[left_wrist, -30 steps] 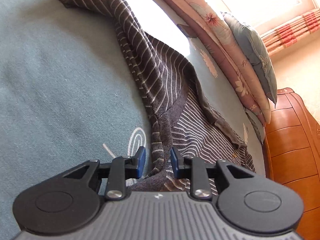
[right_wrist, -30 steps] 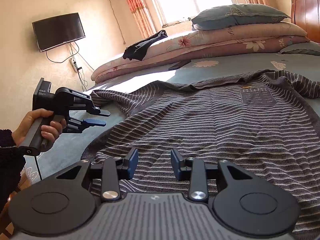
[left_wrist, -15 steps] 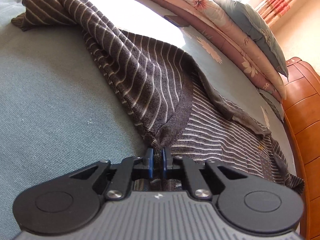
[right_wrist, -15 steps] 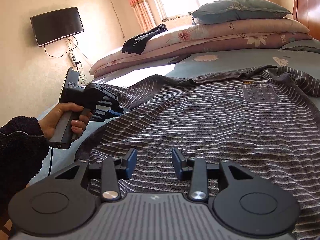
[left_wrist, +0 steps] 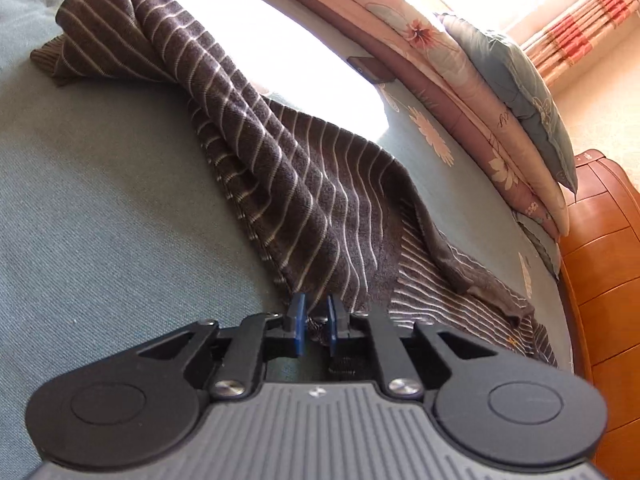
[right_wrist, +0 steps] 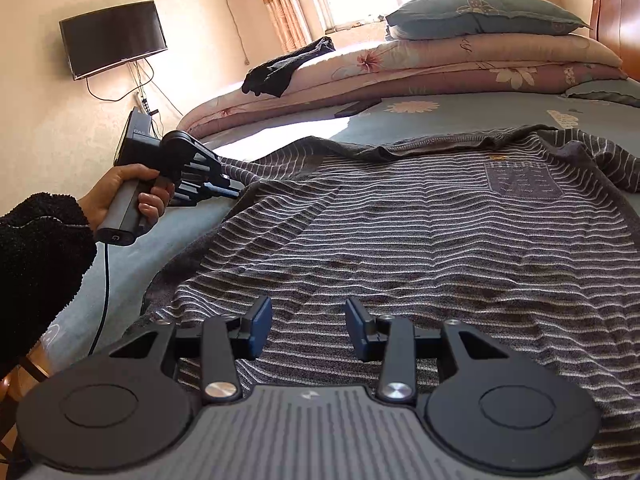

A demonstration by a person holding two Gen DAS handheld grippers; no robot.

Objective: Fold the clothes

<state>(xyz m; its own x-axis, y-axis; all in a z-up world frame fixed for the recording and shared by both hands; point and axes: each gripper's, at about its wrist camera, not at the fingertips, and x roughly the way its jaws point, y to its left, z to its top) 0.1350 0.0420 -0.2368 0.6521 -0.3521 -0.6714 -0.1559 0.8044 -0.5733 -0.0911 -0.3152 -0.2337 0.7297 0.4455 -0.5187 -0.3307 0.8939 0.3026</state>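
Blue pads of the left gripper pinch a bunched edge of the striped sweater, their jaws having just eased slightly apart. A hand tilts it downward. The right gripper hovers, jaws parted and widening, over the sweater's hem. Bare bedsheet lies leftward.

The black box at the back of the left gripper carries pale letters that look like "DAS", half cut off. The sweater has a chest patch whose marks stay unreadable
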